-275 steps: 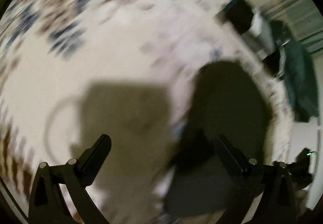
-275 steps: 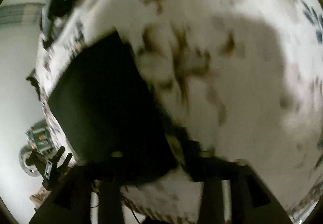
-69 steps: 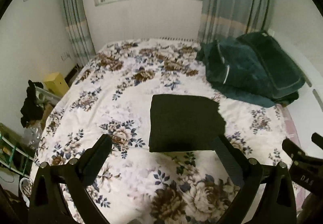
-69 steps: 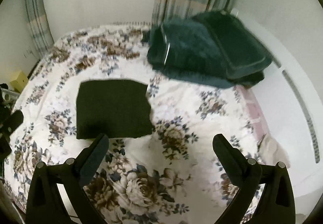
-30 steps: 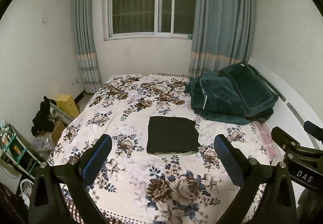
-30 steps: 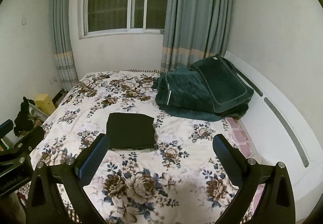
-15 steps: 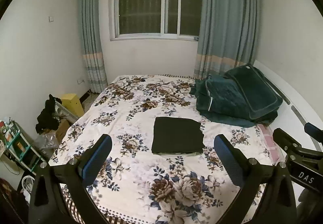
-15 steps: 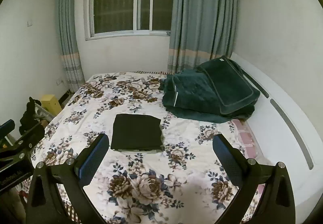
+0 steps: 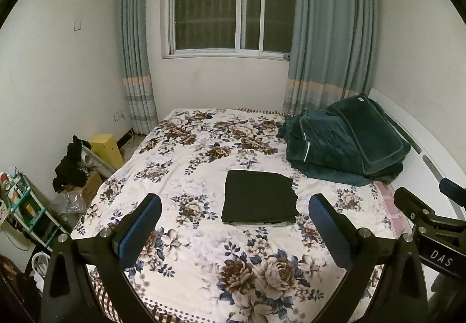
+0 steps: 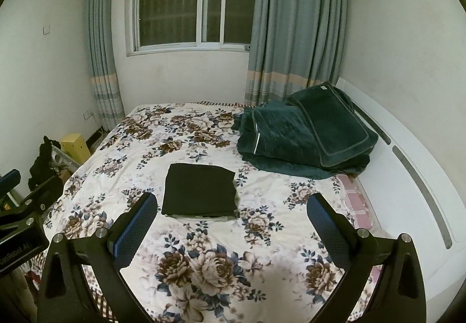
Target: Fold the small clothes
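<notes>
Folded dark garment [image 9: 259, 196] lies flat mid-bed on floral bedspread [image 9: 204, 250]. Left gripper [image 9: 234, 216] and right gripper [image 10: 231, 215] both spread wide, empty, well short of it. Green quilt pile [image 9: 346, 145] near, toward headboard side; nothing between.

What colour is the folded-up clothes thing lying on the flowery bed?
The folded garment is black, a plain dark rectangle. It shows best in the left wrist view.

folded garment [image 9: 259, 196] lies mid-bed on the bedspread [image 9: 204, 250]. heaped blanket [image 9: 343, 145] behind it to the right, apart. window [image 9: 230, 8] behind bed. box [image 9: 107, 150] on floor, left.
</notes>
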`<state>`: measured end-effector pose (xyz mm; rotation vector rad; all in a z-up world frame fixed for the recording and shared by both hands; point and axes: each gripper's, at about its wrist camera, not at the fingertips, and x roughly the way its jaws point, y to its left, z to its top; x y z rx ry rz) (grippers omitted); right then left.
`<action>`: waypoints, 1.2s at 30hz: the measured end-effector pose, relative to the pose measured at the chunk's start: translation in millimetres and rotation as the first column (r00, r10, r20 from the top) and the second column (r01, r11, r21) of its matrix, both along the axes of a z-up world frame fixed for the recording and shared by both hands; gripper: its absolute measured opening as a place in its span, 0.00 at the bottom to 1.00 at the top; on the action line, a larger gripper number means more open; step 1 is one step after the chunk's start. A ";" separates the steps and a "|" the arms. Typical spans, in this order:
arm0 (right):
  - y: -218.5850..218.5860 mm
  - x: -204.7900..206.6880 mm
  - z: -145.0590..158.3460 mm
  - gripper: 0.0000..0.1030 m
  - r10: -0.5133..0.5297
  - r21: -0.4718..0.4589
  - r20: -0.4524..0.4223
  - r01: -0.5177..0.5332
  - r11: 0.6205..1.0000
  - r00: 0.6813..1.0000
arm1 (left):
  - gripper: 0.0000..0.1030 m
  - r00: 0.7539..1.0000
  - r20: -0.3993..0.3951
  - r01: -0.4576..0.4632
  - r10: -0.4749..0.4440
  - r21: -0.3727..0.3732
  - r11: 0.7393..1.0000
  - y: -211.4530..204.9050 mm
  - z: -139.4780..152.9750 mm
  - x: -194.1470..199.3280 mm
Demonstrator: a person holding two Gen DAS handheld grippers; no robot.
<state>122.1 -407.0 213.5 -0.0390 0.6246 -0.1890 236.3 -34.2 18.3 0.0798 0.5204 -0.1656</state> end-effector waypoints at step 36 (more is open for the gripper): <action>-1.3 2.8 -4.8 1.00 -0.013 0.006 0.013 0.013 1.000 1.000 | 1.00 1.000 0.028 -0.004 0.003 0.024 1.000 -7.4 8.9 8.6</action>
